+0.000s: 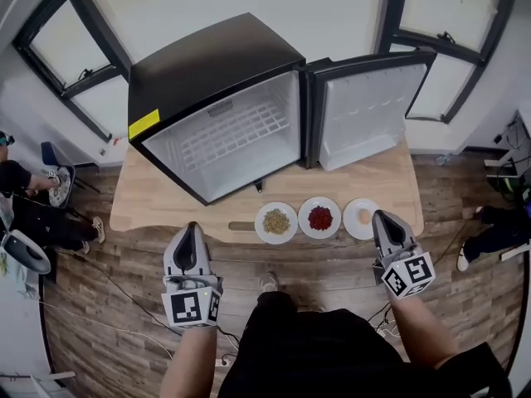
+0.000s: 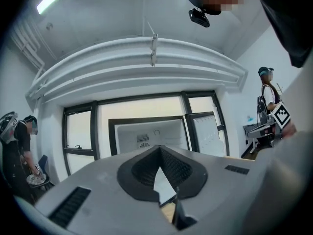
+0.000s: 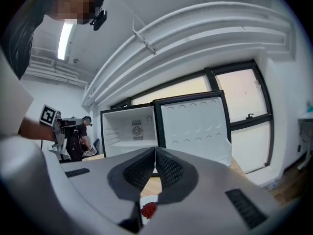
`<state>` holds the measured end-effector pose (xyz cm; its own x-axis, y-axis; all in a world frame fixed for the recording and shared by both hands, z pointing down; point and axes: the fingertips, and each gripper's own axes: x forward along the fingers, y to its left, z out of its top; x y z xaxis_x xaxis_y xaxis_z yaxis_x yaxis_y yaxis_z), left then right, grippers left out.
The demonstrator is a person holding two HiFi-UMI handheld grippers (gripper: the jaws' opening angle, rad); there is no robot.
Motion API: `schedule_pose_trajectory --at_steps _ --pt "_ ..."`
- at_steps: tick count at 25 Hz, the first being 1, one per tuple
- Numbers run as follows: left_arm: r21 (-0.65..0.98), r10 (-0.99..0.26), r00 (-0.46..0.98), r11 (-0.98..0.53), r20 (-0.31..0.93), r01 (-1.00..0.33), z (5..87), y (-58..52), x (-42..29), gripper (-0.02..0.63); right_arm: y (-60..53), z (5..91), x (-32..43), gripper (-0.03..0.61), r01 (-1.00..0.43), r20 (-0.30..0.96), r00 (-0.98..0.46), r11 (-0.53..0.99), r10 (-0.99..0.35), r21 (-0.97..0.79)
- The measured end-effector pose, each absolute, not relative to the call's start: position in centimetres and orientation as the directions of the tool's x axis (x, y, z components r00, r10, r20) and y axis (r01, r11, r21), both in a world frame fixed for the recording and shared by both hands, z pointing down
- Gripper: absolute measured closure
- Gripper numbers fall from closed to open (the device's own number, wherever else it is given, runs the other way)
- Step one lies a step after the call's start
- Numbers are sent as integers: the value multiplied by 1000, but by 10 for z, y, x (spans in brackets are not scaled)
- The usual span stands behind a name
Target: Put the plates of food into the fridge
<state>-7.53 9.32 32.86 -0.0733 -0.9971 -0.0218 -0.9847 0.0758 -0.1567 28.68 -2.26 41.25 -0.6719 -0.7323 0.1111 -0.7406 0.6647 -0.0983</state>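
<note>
A black mini fridge [image 1: 216,69] stands on the wooden table [image 1: 149,206], its white inside empty and its door [image 1: 369,114] swung open to the right. Three white plates line the table's front edge: tan-green food [image 1: 276,221], red food [image 1: 319,218] and a pale bit of food [image 1: 362,217]. My left gripper [image 1: 192,227] is shut and empty, just off the table's front edge, left of the plates. My right gripper [image 1: 382,216] is shut and empty beside the rightmost plate. In the right gripper view the red food plate [image 3: 148,209] shows below the closed jaws [image 3: 155,152].
A wire shelf [image 1: 228,135] spans the fridge's inside. A person [image 1: 25,197] sits at the far left with a desk nearby. Cables [image 1: 99,272] lie on the wood floor. Windows line the wall behind the table.
</note>
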Motion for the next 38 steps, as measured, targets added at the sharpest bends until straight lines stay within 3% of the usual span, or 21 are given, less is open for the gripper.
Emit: schedule_pose_trajectory --at_steps 14,27,38 --pt "-135 -986 169 -167 -5 -977 350 -19 -114 609 -59 423 259 555 -877 152 -481 470 -863 -104" --pt "-130 -903 430 -426 -3 -895 369 -95 -96 609 -32 444 284 555 -969 175 -220 193 -960 -155" --pt "-169 -867 499 -492 6 -854 372 -111 -58 609 -18 505 325 555 -961 228 -94 29 -969 -275"
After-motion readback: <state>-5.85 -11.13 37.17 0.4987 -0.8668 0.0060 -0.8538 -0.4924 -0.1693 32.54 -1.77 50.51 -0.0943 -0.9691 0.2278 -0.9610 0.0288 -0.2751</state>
